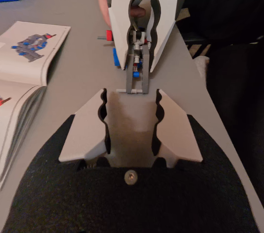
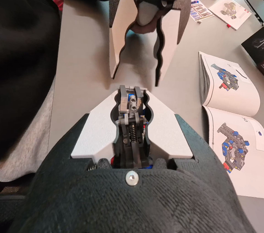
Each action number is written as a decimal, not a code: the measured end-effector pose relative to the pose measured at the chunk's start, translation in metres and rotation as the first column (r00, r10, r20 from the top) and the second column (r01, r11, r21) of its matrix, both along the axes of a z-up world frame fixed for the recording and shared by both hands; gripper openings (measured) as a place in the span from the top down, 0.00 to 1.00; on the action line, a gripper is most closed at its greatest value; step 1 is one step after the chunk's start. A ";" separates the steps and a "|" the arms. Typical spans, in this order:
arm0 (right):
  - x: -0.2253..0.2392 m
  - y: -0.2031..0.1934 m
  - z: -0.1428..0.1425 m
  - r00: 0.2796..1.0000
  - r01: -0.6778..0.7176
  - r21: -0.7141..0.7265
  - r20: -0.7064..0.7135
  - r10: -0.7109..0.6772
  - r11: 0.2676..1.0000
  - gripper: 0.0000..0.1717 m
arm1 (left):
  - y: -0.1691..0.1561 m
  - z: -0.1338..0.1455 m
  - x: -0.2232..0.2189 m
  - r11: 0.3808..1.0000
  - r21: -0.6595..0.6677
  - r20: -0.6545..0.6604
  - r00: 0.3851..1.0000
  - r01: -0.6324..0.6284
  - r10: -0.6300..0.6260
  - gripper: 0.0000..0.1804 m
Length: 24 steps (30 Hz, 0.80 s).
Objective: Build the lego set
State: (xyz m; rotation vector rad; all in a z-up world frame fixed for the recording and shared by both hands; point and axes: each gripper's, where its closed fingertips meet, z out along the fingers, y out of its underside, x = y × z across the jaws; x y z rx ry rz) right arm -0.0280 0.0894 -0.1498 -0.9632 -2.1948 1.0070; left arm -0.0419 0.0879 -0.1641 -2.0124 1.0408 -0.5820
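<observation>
Grey brick assembly (image 2: 130,112) clamped in right tool (image 2: 132,90), left tool (image 1: 131,90) open nearby

An open instruction booklet (image 2: 228,97) on the grey table (image 2: 80,55) carries a small printed page number at the outer corner of each facing page, beside the coloured build diagrams; a small call-out panel on the lower page bears a tiny mark too small to read. Farther back, a sticker sheet (image 2: 200,10) shows blue-and-white lettered decals, blurred beyond reading. A second, closed booklet (image 2: 231,12) carries a small red logo square and fine print along one edge. A black box (image 2: 255,49) shows faint pale print, illegible. The left wrist view shows the open booklet's pages without readable text.
</observation>
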 end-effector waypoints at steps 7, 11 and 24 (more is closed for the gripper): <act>0.004 -0.003 0.000 1.000 -0.014 -0.011 -0.003 0.014 1.000 0.83 | -0.005 -0.019 -0.002 0.998 -0.015 -0.131 0.990 -0.056 0.054 0.62; 0.006 -0.005 0.001 1.000 -0.026 -0.027 -0.003 0.026 0.999 0.83 | 0.004 -0.021 0.007 0.996 -0.040 -0.131 0.989 -0.075 0.069 0.62; 0.007 -0.006 0.000 1.000 -0.031 0.010 -0.007 0.031 0.999 0.83 | 0.002 -0.020 0.017 0.999 0.038 -0.142 0.990 -0.011 0.016 0.78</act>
